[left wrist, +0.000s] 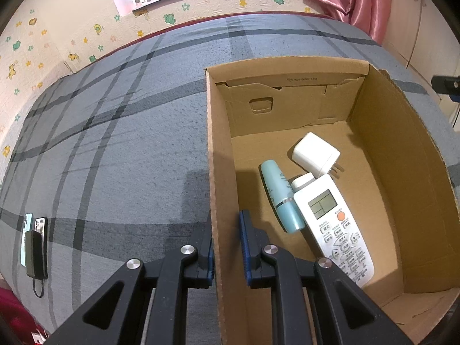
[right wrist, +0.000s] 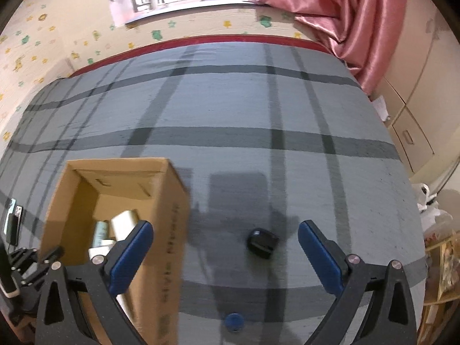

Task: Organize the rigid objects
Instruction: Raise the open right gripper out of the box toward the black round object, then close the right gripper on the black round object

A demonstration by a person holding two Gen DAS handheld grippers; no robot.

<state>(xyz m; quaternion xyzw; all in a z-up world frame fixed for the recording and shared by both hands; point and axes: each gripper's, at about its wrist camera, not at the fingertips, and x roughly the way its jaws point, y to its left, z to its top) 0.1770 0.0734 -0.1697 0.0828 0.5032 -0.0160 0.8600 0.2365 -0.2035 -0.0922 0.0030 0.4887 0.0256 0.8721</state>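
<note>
The left gripper (left wrist: 227, 247) is clamped on the left wall of the cardboard box (left wrist: 214, 149), one blue pad outside the wall and the other inside, pressed tight against the cardboard. Inside the box, just beyond the inner pad, a teal tube (left wrist: 281, 198) lies on the floor of the box with a white remote control (left wrist: 333, 224) touching it on the right. A white charger plug (left wrist: 314, 155) sits just past them, its prongs pointing right, and a smaller white block (left wrist: 302, 180) peeks out between the tube and the remote. The box stands on a grey plaid blanket (left wrist: 115, 149). Far to the left on the blanket lie two phones and a dark power bank (left wrist: 36, 250), close together.

The right gripper (right wrist: 225, 254) stands wide open with nothing between its blue pads (right wrist: 320, 256). A small black object (right wrist: 262, 242) rests on the blanket between the spread jaws, nearer the right pad but clear of both. A blue round cap (right wrist: 234, 322) lies on the blanket nearer the camera. The left finger overlaps the box's right side in this view; whether it touches cannot be told. A pink curtain (right wrist: 345, 14) hangs at the far right corner.
</note>
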